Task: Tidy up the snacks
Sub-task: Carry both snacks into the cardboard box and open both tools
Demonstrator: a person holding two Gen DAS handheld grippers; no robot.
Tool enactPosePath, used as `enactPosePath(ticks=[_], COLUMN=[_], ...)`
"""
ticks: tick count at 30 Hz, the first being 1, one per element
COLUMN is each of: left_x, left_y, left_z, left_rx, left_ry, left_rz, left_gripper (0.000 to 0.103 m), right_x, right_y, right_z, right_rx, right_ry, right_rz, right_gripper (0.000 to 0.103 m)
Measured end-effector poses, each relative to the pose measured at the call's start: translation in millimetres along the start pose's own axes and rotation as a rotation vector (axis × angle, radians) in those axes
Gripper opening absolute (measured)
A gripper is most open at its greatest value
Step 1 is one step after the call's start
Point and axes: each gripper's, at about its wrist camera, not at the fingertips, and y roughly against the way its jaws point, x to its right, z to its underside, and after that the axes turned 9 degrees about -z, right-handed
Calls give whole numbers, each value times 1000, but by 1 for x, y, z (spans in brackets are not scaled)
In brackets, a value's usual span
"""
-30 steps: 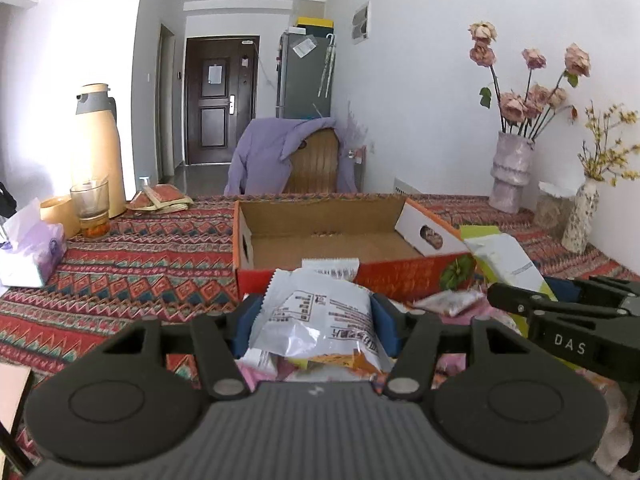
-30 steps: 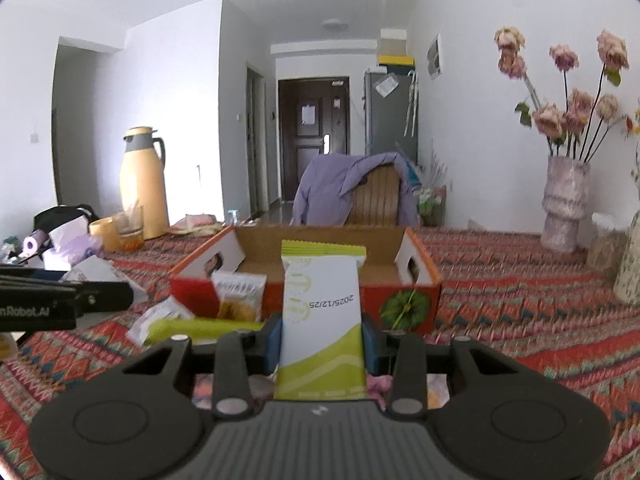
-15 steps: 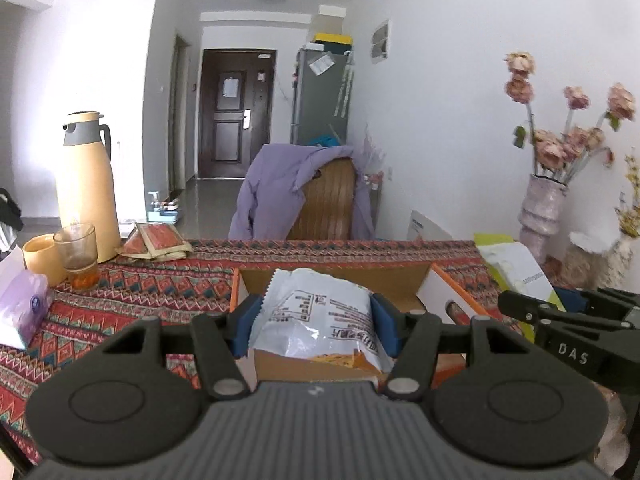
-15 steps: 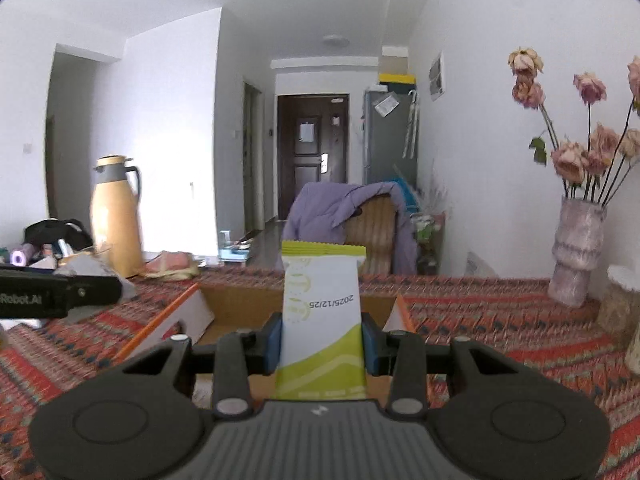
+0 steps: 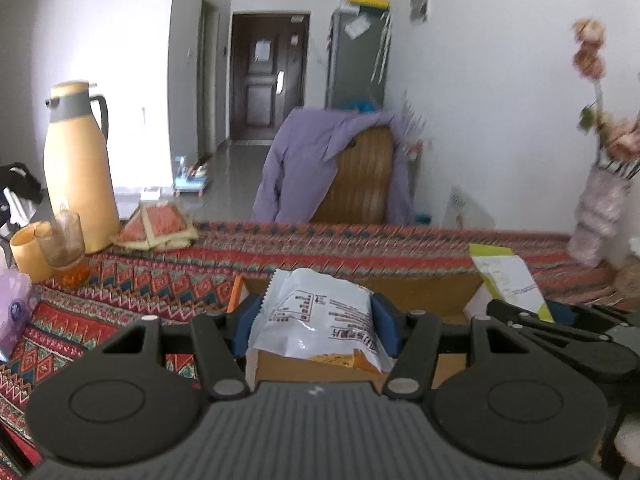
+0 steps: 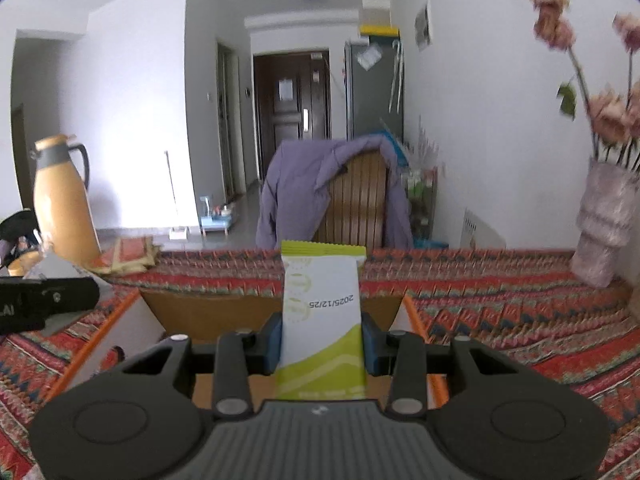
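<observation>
Left wrist: left tool (image 5: 316,326) grips white snack bag (image 5: 316,312) above box (image 5: 420,292)

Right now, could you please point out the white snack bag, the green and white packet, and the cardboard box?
white snack bag (image 5: 316,312), left wrist view, printed front panel.
green and white packet (image 6: 322,320), right wrist view, white middle near the date.
cardboard box (image 6: 208,314), right wrist view, inner far wall.

Both tongs, left (image 5: 316,320) and right (image 6: 322,334), are clamped, side by side, tilted slightly downward.
</observation>
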Motion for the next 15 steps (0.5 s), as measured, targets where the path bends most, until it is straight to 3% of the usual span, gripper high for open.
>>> enactPosePath(ticks=[8,15], left_x=[7,11], left_y=[-62,-80], left_z=[20,35], left_rx=[-160,-211], left_ry=[-26,-67], left_rz=[-72,-53], left_gripper=[61,66], right_x=[8,5], right_y=[-52,-64], right_z=[24,36], right_rx=[-181,-228], right_ry=[-25,-4], right_rz=[10,9], right_gripper=[38,40])
